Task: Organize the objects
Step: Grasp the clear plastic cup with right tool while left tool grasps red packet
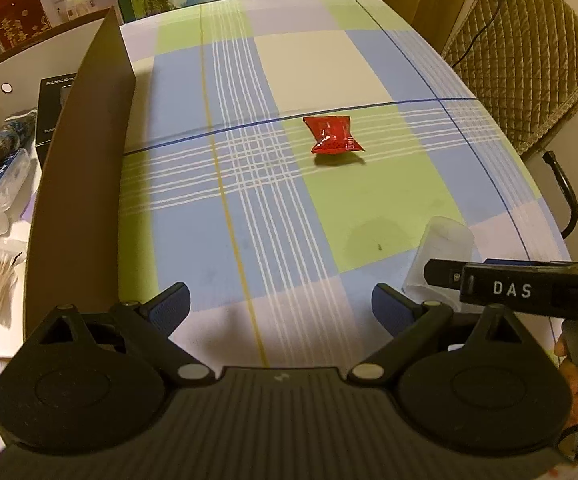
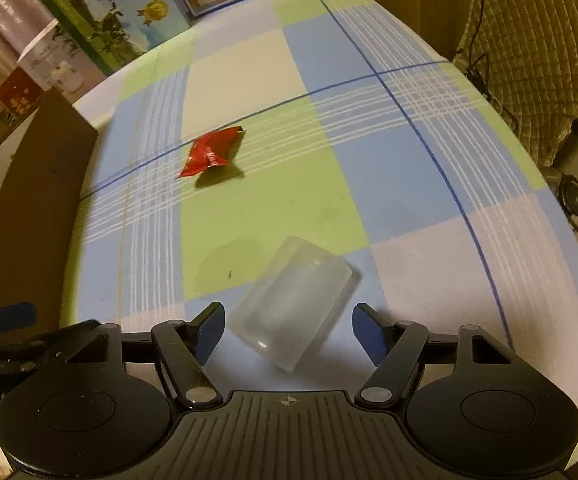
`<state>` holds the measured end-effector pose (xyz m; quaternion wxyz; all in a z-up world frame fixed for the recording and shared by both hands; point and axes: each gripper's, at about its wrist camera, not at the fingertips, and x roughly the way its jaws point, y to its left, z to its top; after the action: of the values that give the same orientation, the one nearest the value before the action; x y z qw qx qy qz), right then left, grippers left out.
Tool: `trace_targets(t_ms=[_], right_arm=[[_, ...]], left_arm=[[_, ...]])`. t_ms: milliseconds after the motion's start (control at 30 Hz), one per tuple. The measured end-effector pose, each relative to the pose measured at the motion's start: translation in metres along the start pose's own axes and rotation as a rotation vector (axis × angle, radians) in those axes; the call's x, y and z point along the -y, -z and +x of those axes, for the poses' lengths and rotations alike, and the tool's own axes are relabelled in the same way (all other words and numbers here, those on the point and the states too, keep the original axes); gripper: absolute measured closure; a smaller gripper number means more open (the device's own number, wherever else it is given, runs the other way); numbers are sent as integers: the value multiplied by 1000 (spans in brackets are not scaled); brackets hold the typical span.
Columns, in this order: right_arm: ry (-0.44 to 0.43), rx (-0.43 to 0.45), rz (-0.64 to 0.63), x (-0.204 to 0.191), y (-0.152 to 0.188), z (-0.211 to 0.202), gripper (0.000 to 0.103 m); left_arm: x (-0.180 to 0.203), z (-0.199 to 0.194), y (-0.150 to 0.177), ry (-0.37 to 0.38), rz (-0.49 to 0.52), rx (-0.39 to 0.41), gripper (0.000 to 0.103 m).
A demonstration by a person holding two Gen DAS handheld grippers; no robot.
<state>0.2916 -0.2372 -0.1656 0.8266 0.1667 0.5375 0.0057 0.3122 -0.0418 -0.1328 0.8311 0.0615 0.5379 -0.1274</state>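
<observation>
A clear plastic cup [image 2: 297, 304] is seen on its side between the spread jaws of the right gripper [image 2: 289, 334], untouched. The left gripper [image 1: 281, 308] is likewise released. A red packet [image 1: 333, 135] lies farther off on the checked tablecloth [image 1: 369, 200].

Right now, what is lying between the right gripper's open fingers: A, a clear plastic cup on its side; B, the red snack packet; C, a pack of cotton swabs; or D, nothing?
A: the clear plastic cup lies on its side between the open fingers of the right gripper, while the red snack packet sits farther out on the tablecloth.
</observation>
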Motion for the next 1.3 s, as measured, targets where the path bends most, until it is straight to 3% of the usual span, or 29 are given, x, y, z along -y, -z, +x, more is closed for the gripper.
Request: trace_targets(t_ms=[100,200,733,933,1167,1300], right_arm=[[-4,2,-8,1,-3,8,49],[-14,9,-17,4,-8,11,53],[28,138,-232,37,-72,34,58],[35,151,-246,50,-91,50,60],[26,158,-254,52,-111,59,60],[23,156,-258,52,-118,63,60]], left_arm=[[0,7,-5,1,5,-11,7],[1,13,-10,6,11,-20,7],[19,53,-51,31,-1,-10,8],[29,69,-70,55,-12,23,9],[38,91,-98,43,2,67,15],[41,106,-114,40,10,71,26]])
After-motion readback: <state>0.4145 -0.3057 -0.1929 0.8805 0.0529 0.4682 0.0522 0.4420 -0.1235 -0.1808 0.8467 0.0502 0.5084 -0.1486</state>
